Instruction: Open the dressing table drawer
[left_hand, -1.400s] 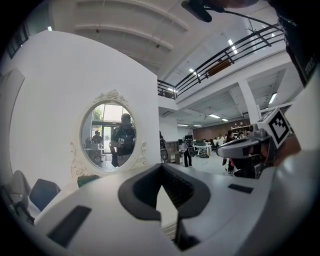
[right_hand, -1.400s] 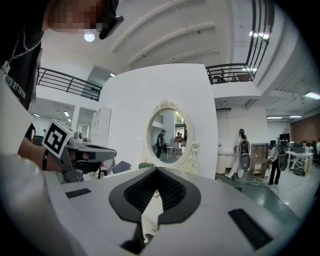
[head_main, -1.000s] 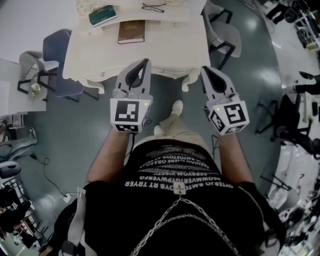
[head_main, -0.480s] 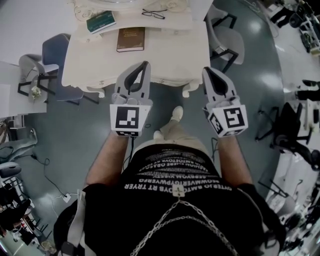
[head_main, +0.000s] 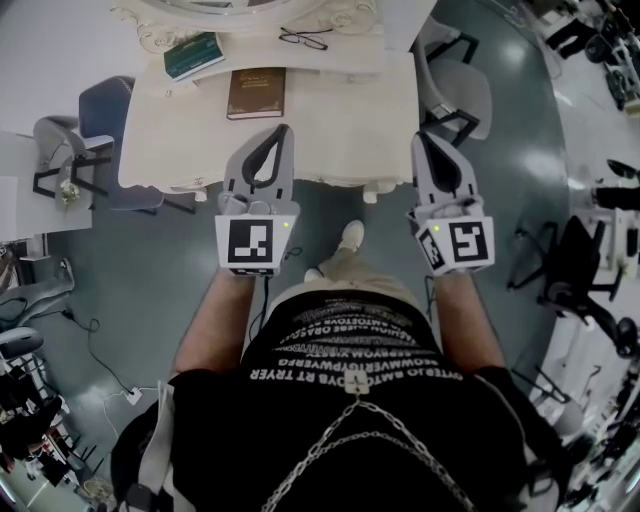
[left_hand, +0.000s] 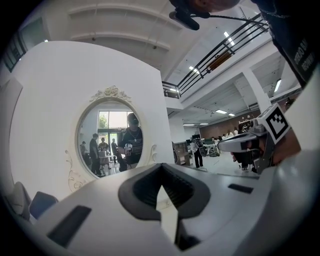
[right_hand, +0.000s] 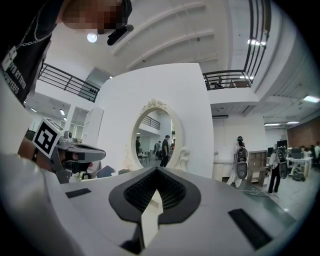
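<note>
A dark blue padded chair (head_main: 105, 110) stands left of the cream carved dressing desk (head_main: 340, 110). The grey left tool (head_main: 284, 130) is empty, jaws together, its tip showing against the desk's near edge (the drawer front there cannot be made out from above). The grey right tool (head_main: 421, 140), likewise closed on nothing, points at the desk's right front corner.

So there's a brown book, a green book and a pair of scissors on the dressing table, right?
Not quite. It is a pair of glasses, not scissors; the head view shows them near the back of the dressing table. The rest is right: the brown book and the green book both lie on the tabletop.
</note>
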